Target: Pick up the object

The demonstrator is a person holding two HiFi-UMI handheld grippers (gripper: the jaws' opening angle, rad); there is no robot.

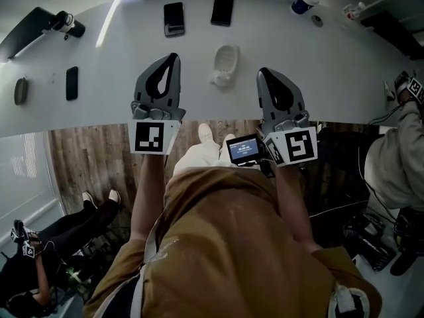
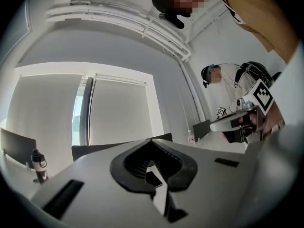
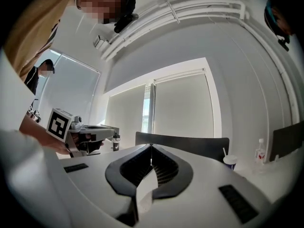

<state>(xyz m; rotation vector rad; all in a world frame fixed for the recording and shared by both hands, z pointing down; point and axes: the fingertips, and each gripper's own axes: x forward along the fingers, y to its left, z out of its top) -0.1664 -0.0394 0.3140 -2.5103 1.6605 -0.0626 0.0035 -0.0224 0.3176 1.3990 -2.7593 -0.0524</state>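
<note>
A white dish-shaped object (image 1: pixel 225 64) lies on the white table (image 1: pixel 331 71), a little beyond and between my two grippers. My left gripper (image 1: pixel 175 57) hovers over the table's near edge, to the left of the object. Its jaws meet at the tips and hold nothing (image 2: pixel 151 140). My right gripper (image 1: pixel 261 71) is level with it on the object's right, jaws also closed together and empty (image 3: pixel 151 147). Both point out across the table. The object is hidden behind the jaws in both gripper views.
Two dark phones (image 1: pixel 174 18) (image 1: pixel 222 8) lie further back, another phone (image 1: pixel 71 83) and a dark mouse (image 1: pixel 21 90) at the left, a cup (image 1: pixel 301 2) at the back right. Other people stand at the right (image 1: pixel 397 158) and lower left (image 1: pixel 40 244).
</note>
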